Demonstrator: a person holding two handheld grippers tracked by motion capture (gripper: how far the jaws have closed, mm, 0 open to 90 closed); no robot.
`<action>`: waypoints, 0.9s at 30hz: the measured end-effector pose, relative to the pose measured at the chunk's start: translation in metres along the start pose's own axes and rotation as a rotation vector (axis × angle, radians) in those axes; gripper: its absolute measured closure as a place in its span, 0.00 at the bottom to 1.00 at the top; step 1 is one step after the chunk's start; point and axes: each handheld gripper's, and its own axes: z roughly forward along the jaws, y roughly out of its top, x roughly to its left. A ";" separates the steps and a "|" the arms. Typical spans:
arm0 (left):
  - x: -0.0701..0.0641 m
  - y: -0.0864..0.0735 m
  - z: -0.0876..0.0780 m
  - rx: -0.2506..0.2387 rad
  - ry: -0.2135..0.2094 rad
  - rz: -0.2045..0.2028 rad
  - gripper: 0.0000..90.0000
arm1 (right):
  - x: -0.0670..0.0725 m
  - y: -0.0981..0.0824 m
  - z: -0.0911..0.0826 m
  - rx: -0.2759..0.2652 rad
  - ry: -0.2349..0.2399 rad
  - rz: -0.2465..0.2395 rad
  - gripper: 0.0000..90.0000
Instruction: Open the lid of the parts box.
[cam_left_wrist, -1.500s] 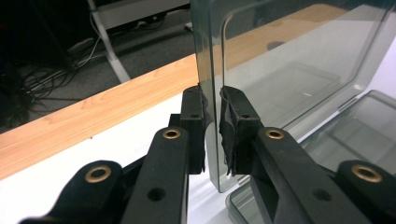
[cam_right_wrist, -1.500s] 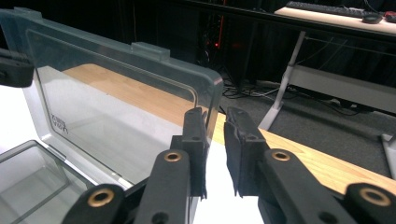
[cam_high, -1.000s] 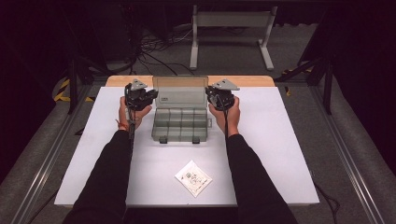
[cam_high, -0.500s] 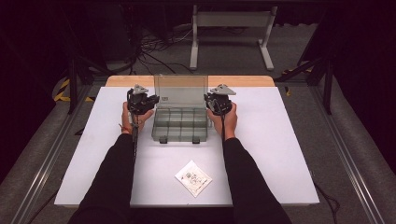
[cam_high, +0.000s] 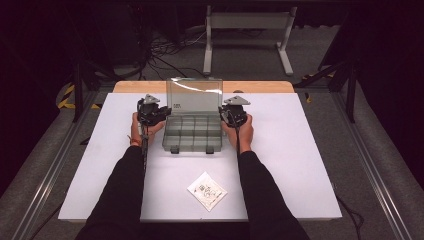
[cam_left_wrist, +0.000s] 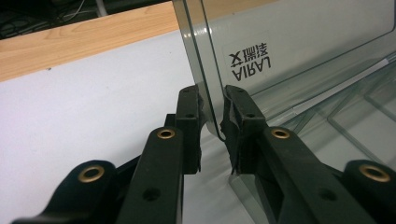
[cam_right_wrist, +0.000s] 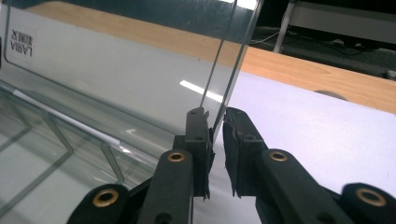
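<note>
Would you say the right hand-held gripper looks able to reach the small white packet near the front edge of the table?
Probably yes: the right hand-held gripper sits at the organiser box's lid, and bare table lies between it and the packet.

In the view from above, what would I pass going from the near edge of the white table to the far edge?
Small white printed packet → clear grey plastic compartment box → its upright see-through lid → bare wooden strip at the table's far edge.

One organizer box, one packet, two grippers
</note>
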 end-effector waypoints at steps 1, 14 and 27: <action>0.000 0.000 0.000 -0.001 0.000 -0.004 0.85 | 0.000 -0.001 0.000 0.005 0.001 -0.009 0.89; -0.004 0.001 0.001 0.030 0.034 0.039 0.90 | 0.003 -0.006 0.000 0.027 -0.002 -0.049 0.89; -0.003 0.003 -0.004 0.053 0.042 0.074 0.89 | -0.002 -0.003 -0.002 0.053 0.022 -0.041 0.89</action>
